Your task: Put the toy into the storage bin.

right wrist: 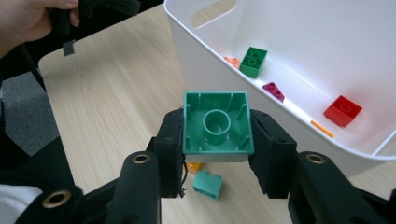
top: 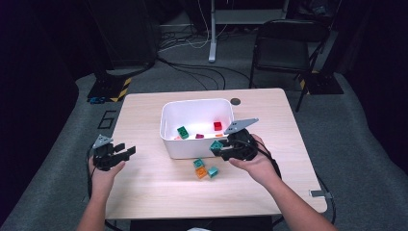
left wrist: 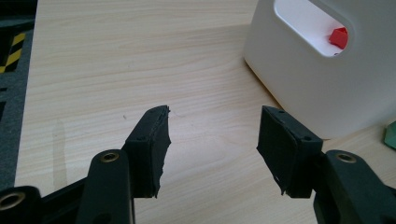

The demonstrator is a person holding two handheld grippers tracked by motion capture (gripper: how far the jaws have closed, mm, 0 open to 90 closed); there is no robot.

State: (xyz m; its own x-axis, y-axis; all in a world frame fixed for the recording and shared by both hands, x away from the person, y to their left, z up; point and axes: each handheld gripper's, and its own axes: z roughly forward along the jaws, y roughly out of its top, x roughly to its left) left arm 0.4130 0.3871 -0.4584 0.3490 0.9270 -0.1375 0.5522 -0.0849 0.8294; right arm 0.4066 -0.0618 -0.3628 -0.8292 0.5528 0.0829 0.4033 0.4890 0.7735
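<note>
My right gripper (top: pixel 217 147) is shut on a teal brick (right wrist: pixel 217 123), whose hollow underside faces the camera in the right gripper view. It hangs above the table just in front of the white bin's (top: pixel 192 147) near right corner. Inside the bin lie a green brick (right wrist: pixel 253 61), a magenta one (right wrist: pixel 273 91), a red one (right wrist: pixel 343 110) and small orange pieces (right wrist: pixel 232 61). On the table below the held brick sit two teal bricks (top: pixel 198 163) (top: pixel 212 171) and an orange one (top: pixel 201 172). My left gripper (top: pixel 127 150) rests open near the table's left edge, nothing between its jaws (left wrist: pixel 214 135).
The light wooden table (top: pixel 154 192) has bare room in front and at the left. A dark round hole (top: pixel 235 101) lies behind the bin. A black folding chair (top: pixel 284 48) and cables stand on the floor beyond the far edge.
</note>
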